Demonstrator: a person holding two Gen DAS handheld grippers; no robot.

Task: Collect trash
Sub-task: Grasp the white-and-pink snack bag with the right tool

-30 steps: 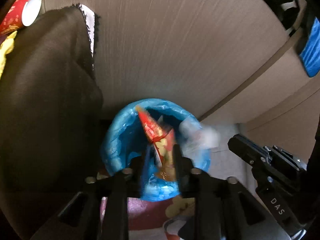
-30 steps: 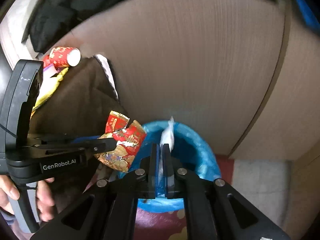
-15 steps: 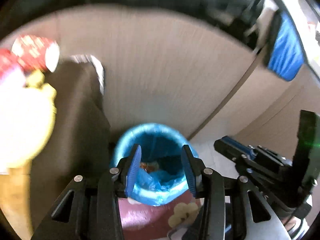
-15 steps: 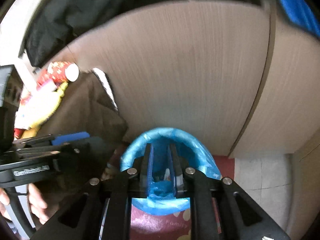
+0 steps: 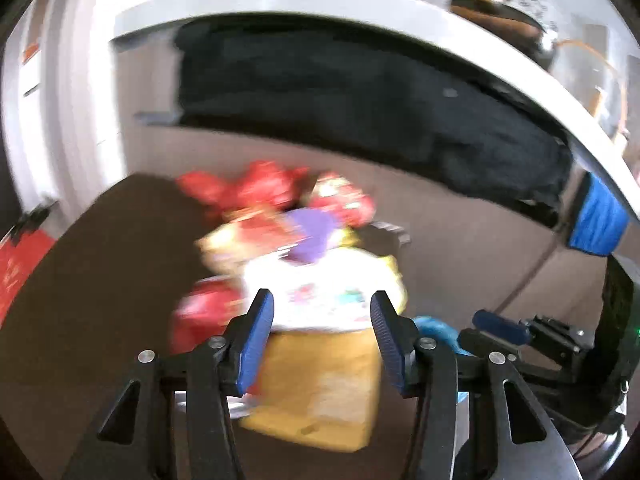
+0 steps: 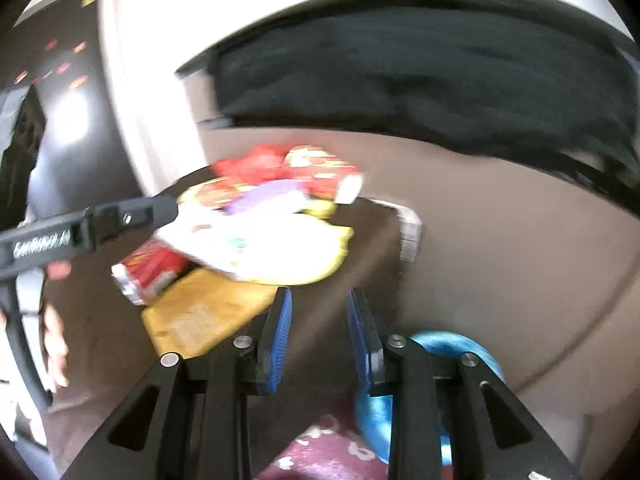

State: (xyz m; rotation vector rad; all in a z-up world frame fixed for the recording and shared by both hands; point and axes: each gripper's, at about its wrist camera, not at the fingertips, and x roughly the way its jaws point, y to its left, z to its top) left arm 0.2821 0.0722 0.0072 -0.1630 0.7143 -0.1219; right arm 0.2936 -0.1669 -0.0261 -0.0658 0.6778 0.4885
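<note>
A heap of wrappers lies on a dark brown table (image 5: 92, 280): a white and yellow bag (image 5: 320, 284), an orange packet (image 5: 320, 384), red packets (image 5: 208, 316) and a purple piece (image 5: 312, 236). My left gripper (image 5: 322, 340) is open and empty, its jaws on either side of the near edge of the white bag and orange packet. My right gripper (image 6: 318, 340) is open and empty, right of the orange packet (image 6: 200, 312) and below the white bag (image 6: 264, 240). The blue-lined bin (image 6: 460, 360) sits low beside the table. Both views are blurred.
A beige cabinet front (image 6: 500, 260) stands behind the table under a white counter edge (image 5: 360, 4) with a dark cloth (image 5: 360, 100) hanging from it. A red floral mat (image 6: 320, 452) lies by the bin. The left gripper (image 6: 88, 228) shows in the right view.
Both grippers have swung up from over the bin to the table's wrapper heap. The red packet and white scrap held a second ago are gone from the jaws, which have opened wider.
</note>
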